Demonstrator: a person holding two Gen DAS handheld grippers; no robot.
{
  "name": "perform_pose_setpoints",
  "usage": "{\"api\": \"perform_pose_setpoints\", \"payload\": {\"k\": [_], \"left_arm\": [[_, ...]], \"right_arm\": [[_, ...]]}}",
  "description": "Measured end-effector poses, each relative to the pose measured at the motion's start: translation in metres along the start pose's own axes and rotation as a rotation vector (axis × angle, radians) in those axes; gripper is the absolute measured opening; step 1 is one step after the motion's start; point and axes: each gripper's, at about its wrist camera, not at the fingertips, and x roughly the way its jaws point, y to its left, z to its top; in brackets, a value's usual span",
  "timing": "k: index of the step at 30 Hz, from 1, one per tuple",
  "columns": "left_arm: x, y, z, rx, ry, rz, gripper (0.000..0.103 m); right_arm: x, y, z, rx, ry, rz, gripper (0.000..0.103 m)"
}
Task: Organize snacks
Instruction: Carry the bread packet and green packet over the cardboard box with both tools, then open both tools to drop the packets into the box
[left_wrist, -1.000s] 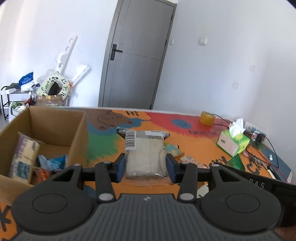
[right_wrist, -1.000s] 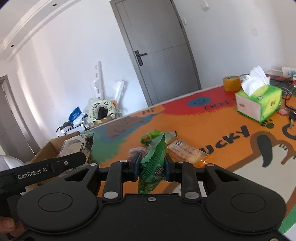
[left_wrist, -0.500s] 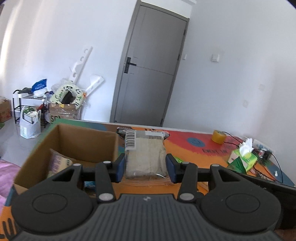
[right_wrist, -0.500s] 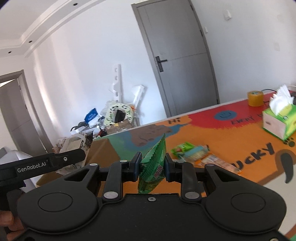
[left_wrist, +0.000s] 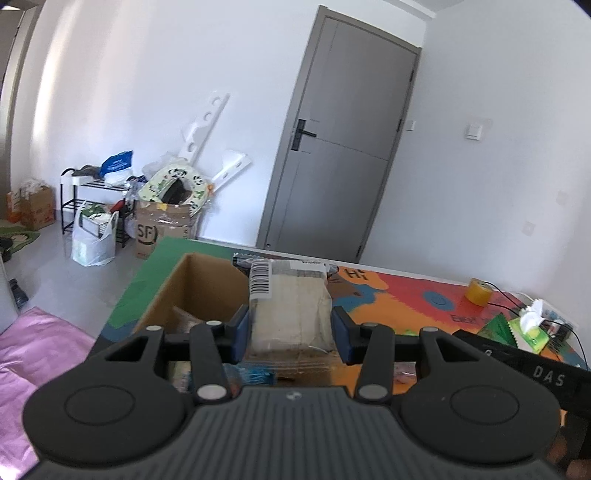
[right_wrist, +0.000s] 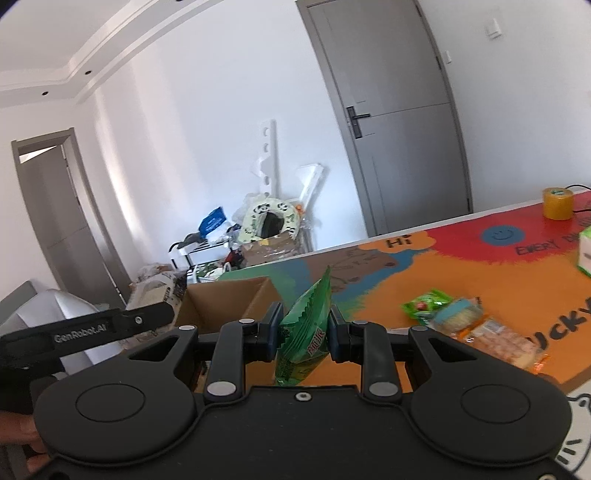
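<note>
My left gripper (left_wrist: 290, 328) is shut on a clear packet of pale crackers with a barcode label (left_wrist: 290, 306), held in the air over the right side of the open cardboard box (left_wrist: 168, 299). Snack packets lie inside the box (left_wrist: 255, 376). My right gripper (right_wrist: 306, 334) is shut on a green snack bag (right_wrist: 306, 332), held above the table just right of the same box (right_wrist: 229, 302). The left gripper's body (right_wrist: 85, 330) shows at the left of the right wrist view.
Loose snack packets (right_wrist: 476, 332) lie on the colourful table mat (right_wrist: 443, 266). A tape roll (right_wrist: 557, 203) and a green tissue box (left_wrist: 528, 330) stand toward the right. Floor clutter and a grey door (left_wrist: 340, 155) lie beyond the table's far edge.
Both grippers have moved left toward the cardboard box with their packets still held. The box now sits right under the left gripper, and the loose snacks have slid to the right of view.
</note>
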Motion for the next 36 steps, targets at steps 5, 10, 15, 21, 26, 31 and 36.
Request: {"api": "perform_pose_setpoints", "payload": {"k": [5, 10, 15, 21, 26, 31, 36], "left_arm": [[0.007, 0.018, 0.001, -0.028, 0.010, 0.023, 0.045], [0.009, 0.036, 0.000, -0.051, 0.019, 0.038, 0.045], [0.007, 0.050, 0.001, -0.069, 0.024, 0.049, 0.045], [0.008, 0.063, 0.003, -0.093, 0.024, 0.061, 0.045], [0.009, 0.071, 0.003, -0.111, 0.025, 0.065, 0.045], [0.010, 0.074, 0.003, -0.115, 0.027, 0.054, 0.045], [0.012, 0.066, 0.000, -0.104, 0.037, 0.034, 0.045]], "right_arm": [[0.010, 0.018, 0.002, -0.026, 0.016, 0.030, 0.026], [0.024, 0.037, 0.004, -0.049, 0.035, 0.062, 0.026], [0.039, 0.055, 0.003, -0.063, 0.060, 0.097, 0.026], [0.050, 0.064, 0.004, -0.058, 0.086, 0.131, 0.026], [0.059, 0.073, 0.003, -0.069, 0.122, 0.177, 0.029], [0.057, 0.073, 0.003, -0.058, 0.116, 0.165, 0.052], [0.048, 0.059, 0.004, -0.022, 0.105, 0.123, 0.052]]}}
